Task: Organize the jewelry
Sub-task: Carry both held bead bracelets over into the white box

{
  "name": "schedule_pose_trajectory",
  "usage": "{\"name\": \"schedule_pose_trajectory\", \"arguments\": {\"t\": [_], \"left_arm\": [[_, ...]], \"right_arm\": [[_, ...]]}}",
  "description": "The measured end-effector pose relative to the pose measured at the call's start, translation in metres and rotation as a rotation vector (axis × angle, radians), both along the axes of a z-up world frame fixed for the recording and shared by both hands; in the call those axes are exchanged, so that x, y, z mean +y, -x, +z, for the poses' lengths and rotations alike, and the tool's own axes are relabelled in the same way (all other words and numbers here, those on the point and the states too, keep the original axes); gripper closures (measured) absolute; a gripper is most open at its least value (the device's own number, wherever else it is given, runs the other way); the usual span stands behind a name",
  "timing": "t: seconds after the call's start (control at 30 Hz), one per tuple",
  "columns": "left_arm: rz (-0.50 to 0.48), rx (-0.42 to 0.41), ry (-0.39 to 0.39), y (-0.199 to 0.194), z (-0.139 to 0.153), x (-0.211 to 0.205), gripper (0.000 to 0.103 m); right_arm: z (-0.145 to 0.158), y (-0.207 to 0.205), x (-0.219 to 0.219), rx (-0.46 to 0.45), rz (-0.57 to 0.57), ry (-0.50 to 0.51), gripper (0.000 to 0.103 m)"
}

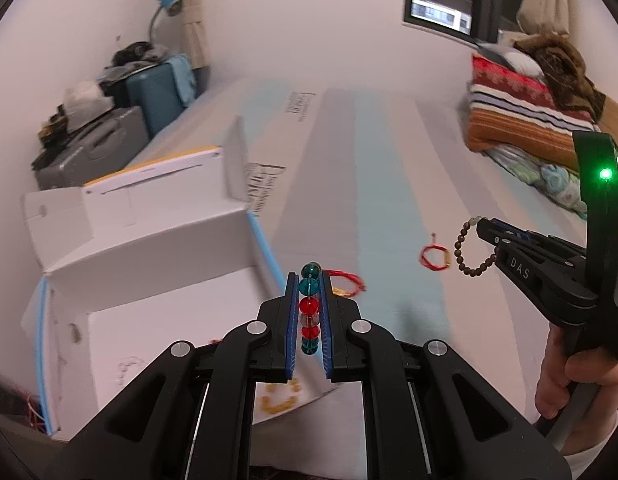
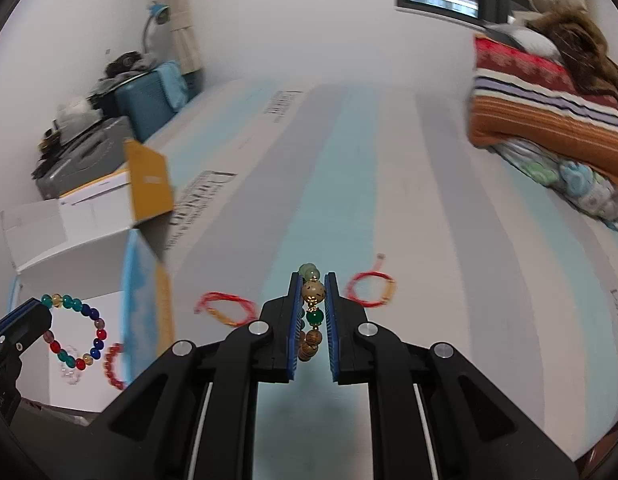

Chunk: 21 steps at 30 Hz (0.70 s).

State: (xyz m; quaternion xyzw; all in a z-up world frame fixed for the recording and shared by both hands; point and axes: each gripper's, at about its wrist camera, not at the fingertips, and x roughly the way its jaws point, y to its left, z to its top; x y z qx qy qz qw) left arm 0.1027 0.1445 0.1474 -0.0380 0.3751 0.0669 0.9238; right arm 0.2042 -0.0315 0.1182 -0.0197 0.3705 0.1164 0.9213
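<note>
We are mid-transfer, carrying two bracelets toward the open white box (image 2: 81, 240) on the left of the striped bed (image 2: 389, 200).

The left hand-held gripper (image 1: 310, 312) is clamped on a bracelet of red, teal and blue glass beads (image 2: 75, 330), which hangs above the box floor; a clear bracelet (image 2: 71, 376) and a red bead bracelet (image 2: 113, 366) already lie inside. We judge the next move is to lower it and part the jaws.

The right hand-held gripper (image 2: 312, 312) is pinched shut on a wooden bead bracelet (image 1: 471, 248) with green and cream beads. It is held level, well above the bed, gripped by a hand (image 1: 569, 380) at its handle.

Two red string bracelets (image 2: 225, 308) (image 2: 371, 288) lie on the bed, not yet collected.
</note>
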Motion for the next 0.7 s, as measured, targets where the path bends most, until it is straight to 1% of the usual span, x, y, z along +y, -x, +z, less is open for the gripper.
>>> {"name": "schedule_pose_trajectory", "arguments": {"t": [0.17, 0.4, 0.57, 0.7], "left_arm": [[0.058, 0.004, 0.000, 0.015, 0.000, 0.035, 0.094], [0.149, 0.029, 0.011, 0.038, -0.011, 0.088, 0.094], [0.212, 0.060, 0.009, 0.049, -0.026, 0.118, 0.094], [0.254, 0.089, 0.016, 0.057, -0.039, 0.142, 0.094]], "right_arm": [[0.007, 0.013, 0.044, -0.010, 0.079, -0.011, 0.092], [0.010, 0.038, 0.112, -0.015, 0.213, -0.016, 0.092], [0.001, 0.053, 0.154, 0.001, 0.289, 0.004, 0.092], [-0.014, 0.061, 0.186, 0.030, 0.341, 0.033, 0.092]]}}
